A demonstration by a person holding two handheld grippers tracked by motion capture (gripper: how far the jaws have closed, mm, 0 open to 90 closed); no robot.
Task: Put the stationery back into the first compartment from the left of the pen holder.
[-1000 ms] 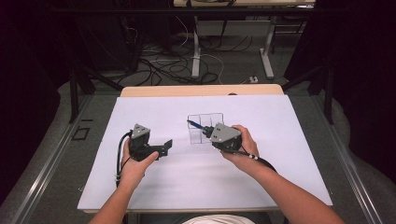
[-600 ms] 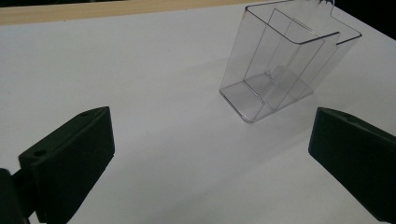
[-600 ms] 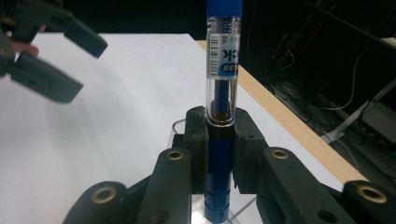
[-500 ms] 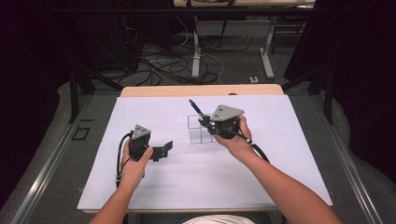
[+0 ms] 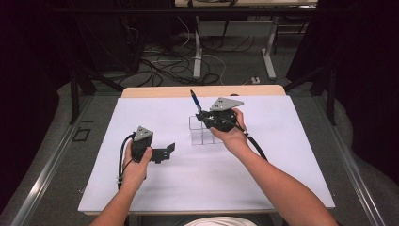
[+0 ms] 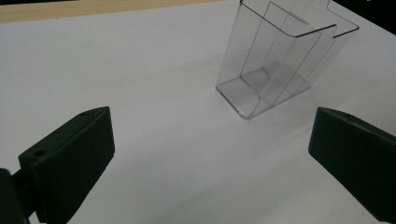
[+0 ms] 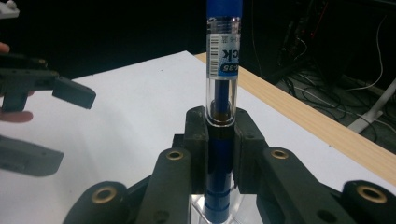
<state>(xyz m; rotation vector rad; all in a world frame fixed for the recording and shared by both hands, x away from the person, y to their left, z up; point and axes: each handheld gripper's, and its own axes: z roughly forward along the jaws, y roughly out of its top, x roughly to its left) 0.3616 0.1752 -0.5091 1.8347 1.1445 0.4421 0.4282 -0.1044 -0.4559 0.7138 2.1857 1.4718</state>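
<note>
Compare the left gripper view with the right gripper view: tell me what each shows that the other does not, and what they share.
Left gripper view alone: the clear plastic holder standing upright and empty, seen whole between the left gripper's wide-open jaws.

Right gripper view alone: the blue pen, upright and clamped in the right gripper, its label readable; the cables on the floor beyond the table.

Both: the white table surface and its wooden far edge. The left gripper also appears farther off at the left of the right gripper view.

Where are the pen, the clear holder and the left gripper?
pen [image 7: 223, 70], right gripper view, on its clear barrel.
clear holder [image 6: 275, 70], left gripper view, on its front wall.
left gripper [image 6: 210, 158], left gripper view, midway between its jaws.
</note>
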